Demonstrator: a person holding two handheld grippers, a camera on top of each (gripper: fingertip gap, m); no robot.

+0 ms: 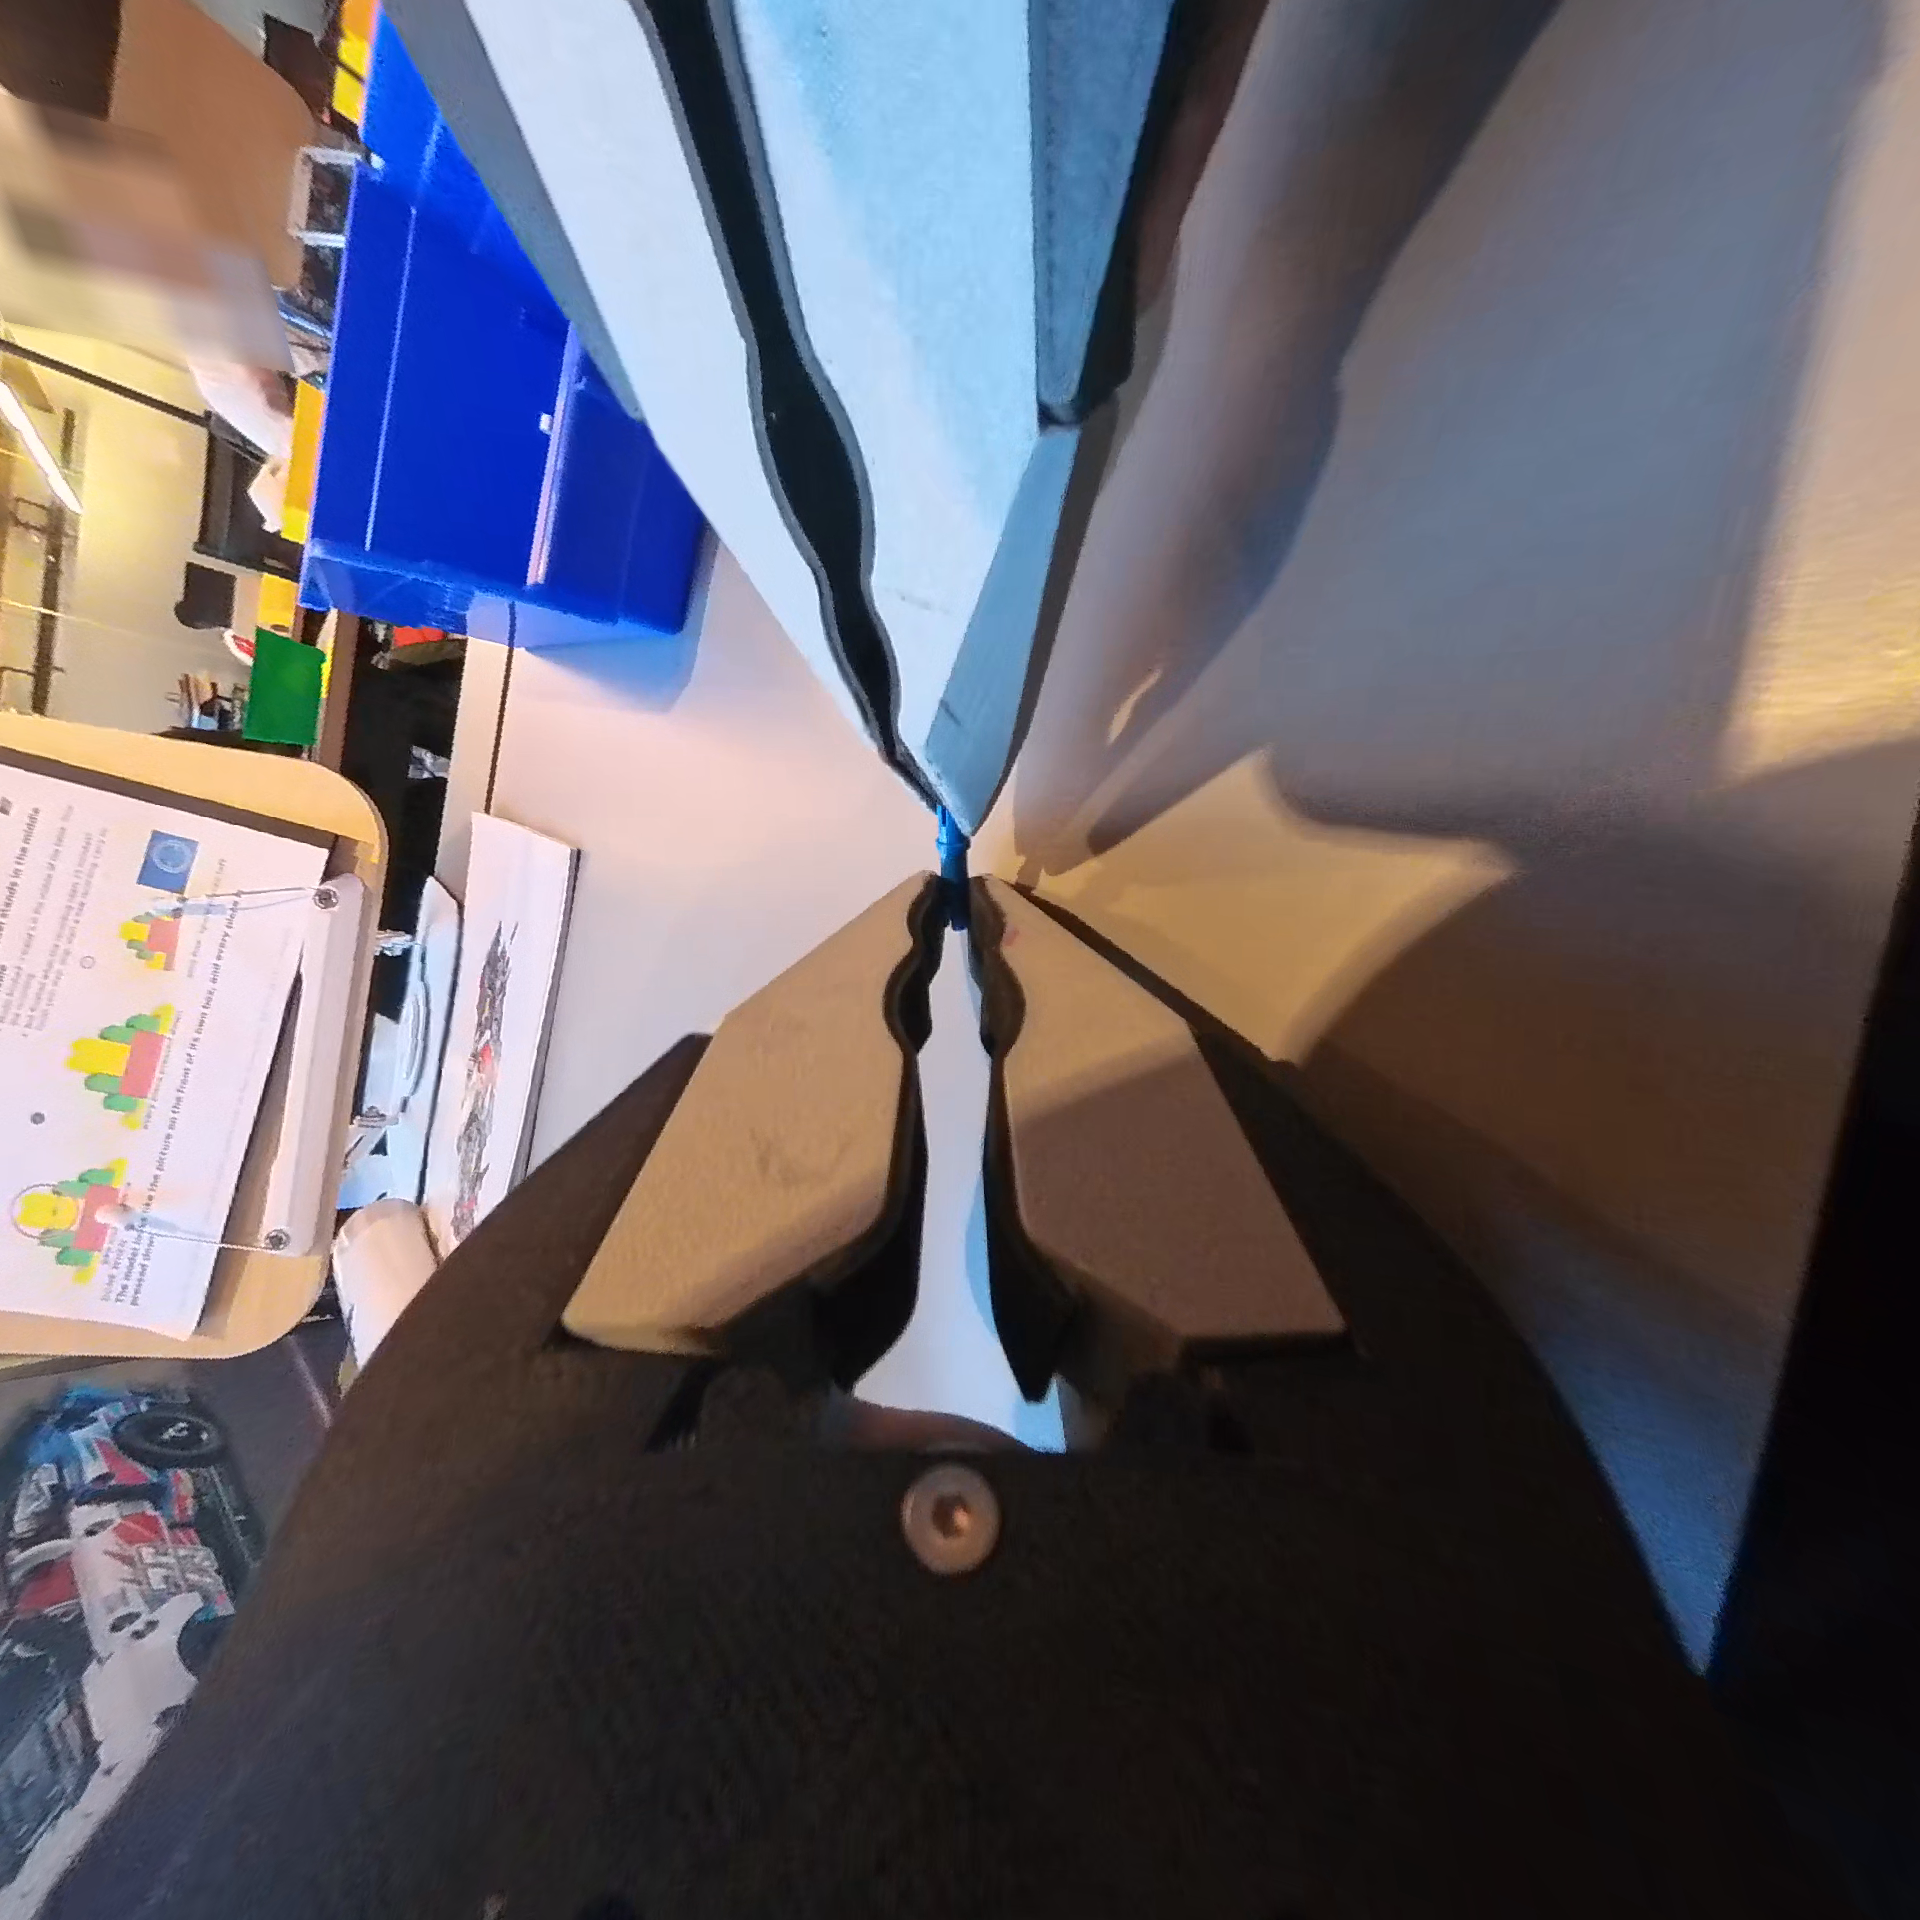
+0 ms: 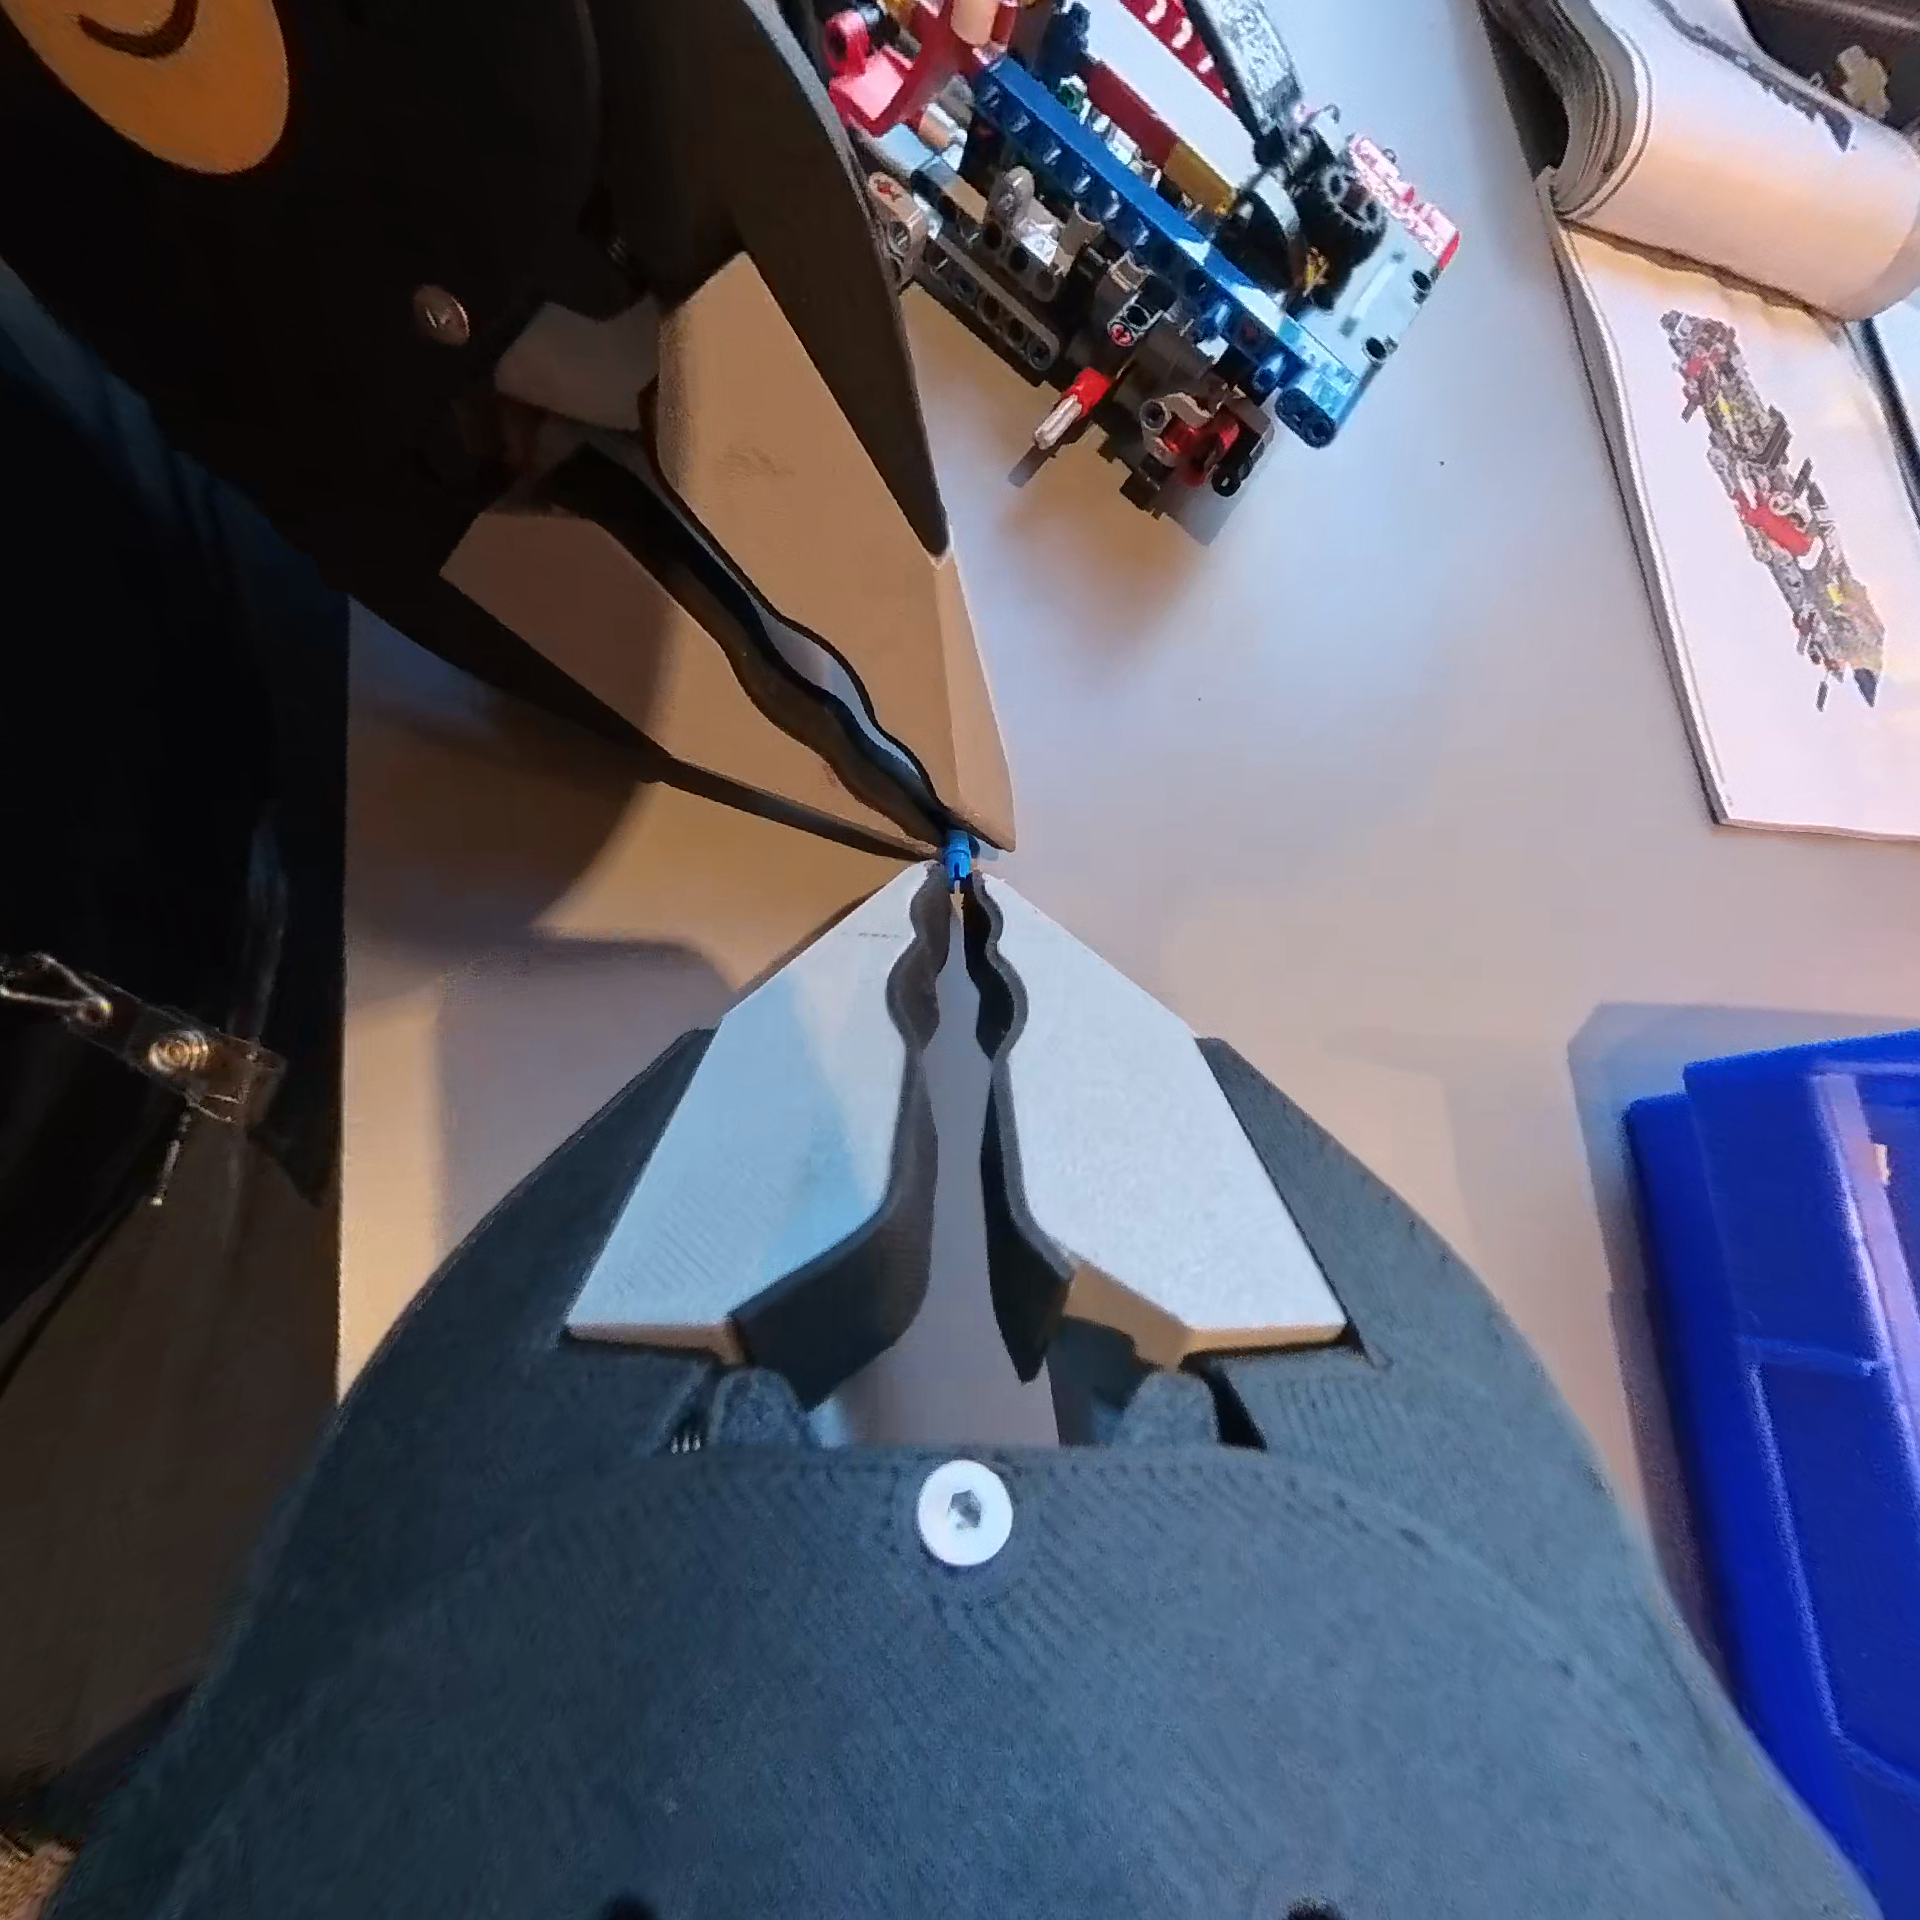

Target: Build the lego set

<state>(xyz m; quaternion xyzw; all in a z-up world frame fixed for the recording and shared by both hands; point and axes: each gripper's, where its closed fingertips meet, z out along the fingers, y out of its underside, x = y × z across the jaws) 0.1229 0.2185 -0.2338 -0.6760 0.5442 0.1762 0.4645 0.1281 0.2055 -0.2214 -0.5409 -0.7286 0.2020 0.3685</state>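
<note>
Right wrist view — both claws pinch blue pin [image 2: 957, 854]; model [image 2: 1143, 249], bin [image 2: 1787, 1299] apart.

pale tabletop [image 2: 1299, 727] in warm, perhaps evening, light.

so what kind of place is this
Probably a workshop or lab bench set up for lego building: a pale table holds a half-built model, an open instruction booklet and a blue parts bin.

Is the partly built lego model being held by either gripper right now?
No. In the right wrist view the lego model lies on the table, apart from both grippers, whose tips meet on a small blue pin.
</note>
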